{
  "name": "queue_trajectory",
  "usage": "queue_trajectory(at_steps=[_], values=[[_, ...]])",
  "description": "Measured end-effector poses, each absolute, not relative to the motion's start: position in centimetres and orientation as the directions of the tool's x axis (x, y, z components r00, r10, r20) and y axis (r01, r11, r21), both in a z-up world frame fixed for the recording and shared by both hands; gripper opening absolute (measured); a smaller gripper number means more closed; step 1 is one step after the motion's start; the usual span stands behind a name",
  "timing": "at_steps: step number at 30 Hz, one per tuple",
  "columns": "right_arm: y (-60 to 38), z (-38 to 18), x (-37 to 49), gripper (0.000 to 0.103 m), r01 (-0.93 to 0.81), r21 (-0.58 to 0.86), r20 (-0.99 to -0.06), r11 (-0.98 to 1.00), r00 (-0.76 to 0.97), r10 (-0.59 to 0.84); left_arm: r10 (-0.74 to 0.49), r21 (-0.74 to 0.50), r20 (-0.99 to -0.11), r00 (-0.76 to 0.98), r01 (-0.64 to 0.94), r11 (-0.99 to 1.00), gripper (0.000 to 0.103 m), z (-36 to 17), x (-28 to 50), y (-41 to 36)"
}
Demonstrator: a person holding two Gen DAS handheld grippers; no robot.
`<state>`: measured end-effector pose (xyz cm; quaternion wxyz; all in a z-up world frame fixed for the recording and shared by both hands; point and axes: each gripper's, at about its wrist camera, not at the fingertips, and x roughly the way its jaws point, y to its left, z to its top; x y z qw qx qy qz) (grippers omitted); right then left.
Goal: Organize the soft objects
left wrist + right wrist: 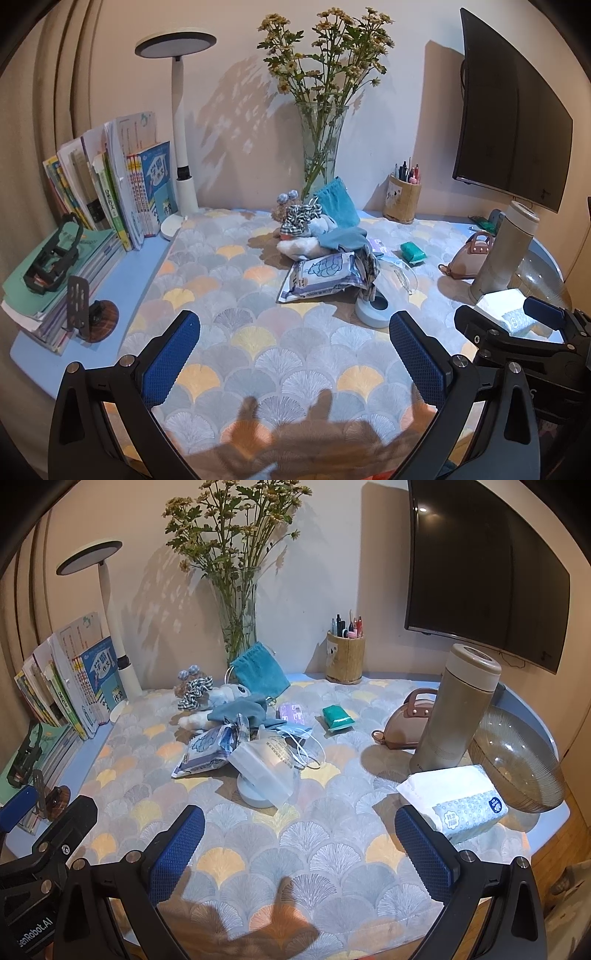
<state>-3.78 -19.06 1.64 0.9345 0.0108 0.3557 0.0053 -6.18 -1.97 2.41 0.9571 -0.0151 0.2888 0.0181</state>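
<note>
Trouble, as I read it from my end, starts nearest the cameras. My left gripper (295,354) and right gripper (299,845) both hang over the fan-patterned cloth (314,849) with jaws spread wide and nothing between them. The two rigs sit close side by side, so a careless swing inward could knock one against the other.

Just beyond my right-hand finger lies the tissue pack (458,808), and right behind it a ribbed glass bowl (517,760) tilted at the desk edge beside the tall thermos (454,709). If I reach for the tissues too fast I could shove the bowl off the edge or topple the thermos.

Farther in is the heap I am meant to sort — a wet-wipes packet (207,749), a bagged stack of face masks (266,771) draped over a small round pale-blue object I cannot identify, loose mask loops, a grey-blue cloth (243,709), a checked scrunchie (195,694), what may be a plush toy under them, and a teal drawstring pouch (258,672). They overlap, so pinching one will likely drag its neighbours, and the ear loops could snag a finger.

Behind the pouch stands the glass vase (238,616) of flowers — a tug on the pouch leaning against it could tip it over.
</note>
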Motion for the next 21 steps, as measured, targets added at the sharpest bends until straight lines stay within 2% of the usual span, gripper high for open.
queue_trajectory(at_steps=[14,17,21], values=[[-19.0,1.5,-3.6,0.103,-0.005,0.019,-0.665,1.000,0.747,0.016,0.019,-0.025,-0.557,0.830,-0.040,0.999,0.102,2.2,-6.0,-2.1],[-18.9,1.4,-3.5,0.103,-0.029,0.012,-0.665,1.000,0.746,0.029,0.005,0.003,-0.559,0.829,-0.003,1.000,0.102,2.3,-5.6,-2.2],[-19.3,0.8,-2.6,0.103,-0.074,-0.025,-0.669,0.997,0.742,0.039,-0.068,0.081,-0.549,0.833,0.134,0.988,0.102,2.1,-3.9,-1.6]])
